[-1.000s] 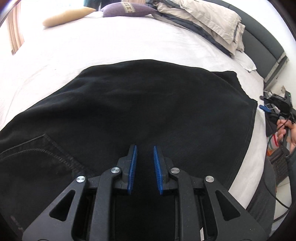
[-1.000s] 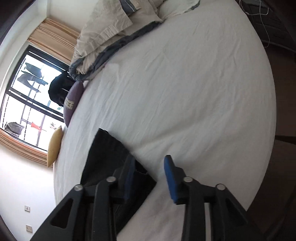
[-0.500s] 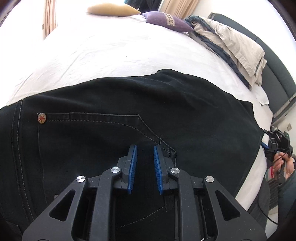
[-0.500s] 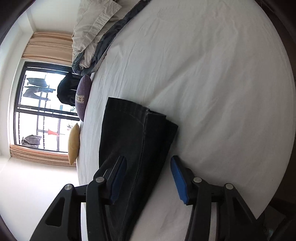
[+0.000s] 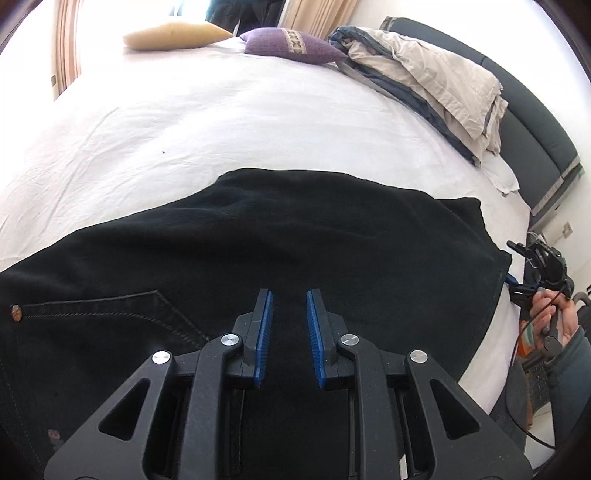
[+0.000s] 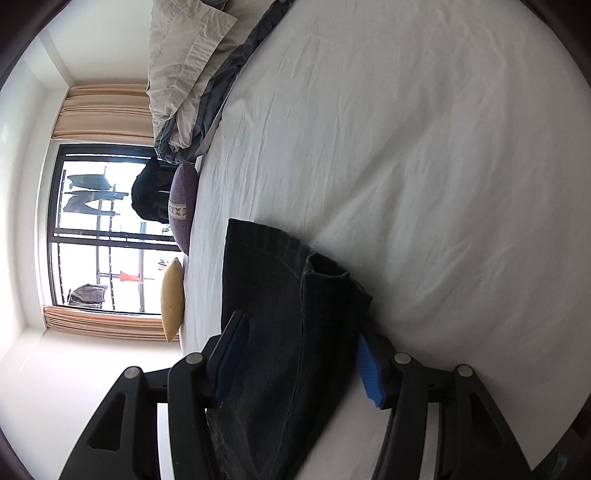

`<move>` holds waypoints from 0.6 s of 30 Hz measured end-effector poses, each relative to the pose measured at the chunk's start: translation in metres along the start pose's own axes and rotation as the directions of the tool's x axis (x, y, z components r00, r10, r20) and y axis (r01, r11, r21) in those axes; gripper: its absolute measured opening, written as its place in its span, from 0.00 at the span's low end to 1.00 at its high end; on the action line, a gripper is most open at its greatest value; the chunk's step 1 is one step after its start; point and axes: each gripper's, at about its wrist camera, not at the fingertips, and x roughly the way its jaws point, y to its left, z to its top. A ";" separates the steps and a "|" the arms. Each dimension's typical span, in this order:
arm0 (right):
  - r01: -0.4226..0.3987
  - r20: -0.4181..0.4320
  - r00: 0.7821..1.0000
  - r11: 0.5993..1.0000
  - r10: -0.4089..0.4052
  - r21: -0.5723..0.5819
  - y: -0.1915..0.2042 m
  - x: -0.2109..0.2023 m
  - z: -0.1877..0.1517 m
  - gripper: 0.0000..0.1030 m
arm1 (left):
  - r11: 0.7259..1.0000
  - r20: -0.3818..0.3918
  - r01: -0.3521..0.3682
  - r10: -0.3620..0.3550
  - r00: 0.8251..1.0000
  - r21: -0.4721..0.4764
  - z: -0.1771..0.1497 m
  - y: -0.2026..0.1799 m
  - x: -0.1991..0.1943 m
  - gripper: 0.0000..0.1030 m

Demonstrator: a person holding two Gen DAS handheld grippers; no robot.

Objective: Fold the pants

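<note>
Black denim pants (image 5: 295,251) lie flat on the white bed, a back pocket with a rivet (image 5: 15,312) at the left. My left gripper (image 5: 289,299) hovers over the middle of the pants, jaws a little apart and empty. My right gripper shows at the far right of the left wrist view (image 5: 532,269), off the bed edge by the leg hems. In the right wrist view the right gripper (image 6: 301,334) is open wide, one finger on each side of the stacked leg ends (image 6: 291,295), not closed on them.
A white sheet (image 5: 221,122) covers the bed. A folded beige and grey duvet (image 5: 436,81) lies near the dark headboard (image 5: 543,129). A purple cushion (image 5: 291,44) and a yellow cushion (image 5: 173,35) lie at the far edge. A window (image 6: 96,229) stands beyond.
The left gripper's view swung left over the pocket and back toward the leg. The right gripper moved in along the leg ends, which now lie between its open fingers.
</note>
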 end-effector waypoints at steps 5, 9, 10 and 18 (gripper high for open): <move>-0.001 -0.001 1.000 1.000 0.001 -0.003 0.004 0.010 -0.001 0.48 | 0.998 -0.055 0.056 -0.057 0.997 -0.017 0.020 -0.025 0.038 0.18; 0.010 0.001 1.000 0.999 -0.010 0.033 -0.006 0.016 0.001 0.13 | 0.995 -0.103 0.087 -0.081 0.991 0.053 0.023 -0.052 0.064 0.18; 0.011 0.002 1.000 0.999 -0.011 0.044 -0.011 0.017 0.002 0.08 | 0.995 -0.114 0.074 -0.066 0.991 0.061 0.020 -0.053 0.072 0.18; 0.015 0.014 1.000 1.000 -0.015 0.026 -0.012 0.016 0.000 0.05 | 0.995 -0.091 0.069 -0.062 0.994 0.072 0.012 -0.057 0.086 0.17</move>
